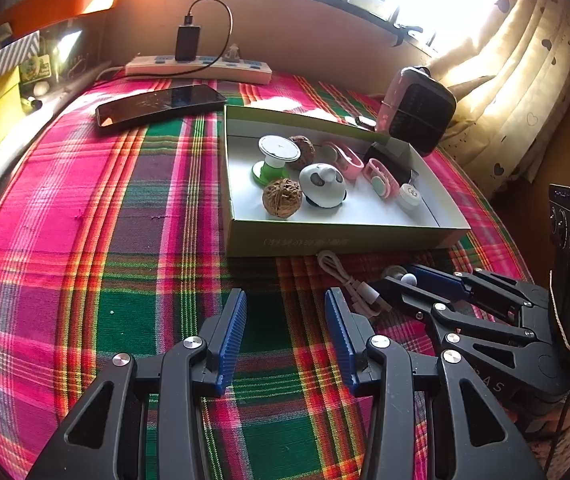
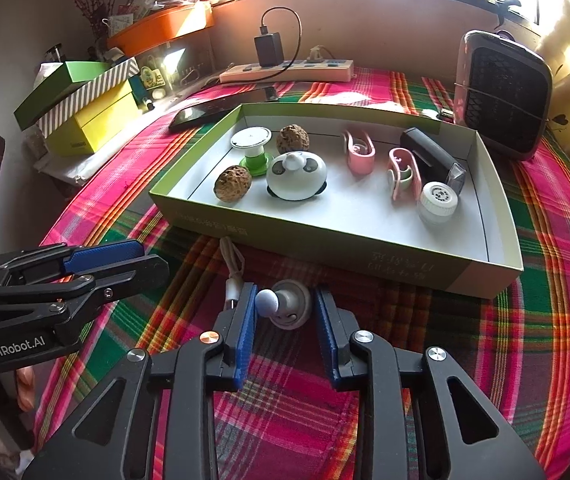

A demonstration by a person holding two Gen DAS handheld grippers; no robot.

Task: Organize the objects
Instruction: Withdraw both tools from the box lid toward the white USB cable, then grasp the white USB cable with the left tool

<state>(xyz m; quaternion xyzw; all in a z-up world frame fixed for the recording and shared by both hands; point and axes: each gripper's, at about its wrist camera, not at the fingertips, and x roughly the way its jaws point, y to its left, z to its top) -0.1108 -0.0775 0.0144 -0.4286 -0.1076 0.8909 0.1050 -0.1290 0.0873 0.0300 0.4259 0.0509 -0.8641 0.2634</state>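
A small white round piece with a grey-blue knob (image 2: 291, 310) lies on the plaid cloth just in front of the shallow green box (image 2: 325, 236). My right gripper (image 2: 285, 290) is shut on it, one blue pad against each side. The box holds two walnuts (image 2: 233, 183), a panda-shaped gadget (image 2: 296, 178), a green-and-white stand (image 2: 253, 148), two pink clips (image 2: 359, 152), a black device (image 2: 431, 156) and a white cap (image 2: 437, 202). My left gripper (image 1: 285, 294) hangs open over bare cloth to the left, with nothing between its pads.
A coiled white cable (image 2: 233, 268) lies beside the right gripper's left finger. Behind the box are a black phone (image 1: 161, 106), a power strip with a charger (image 1: 199, 68) and a small heater (image 2: 503, 96). Stacked boxes (image 2: 85, 112) stand at the left edge.
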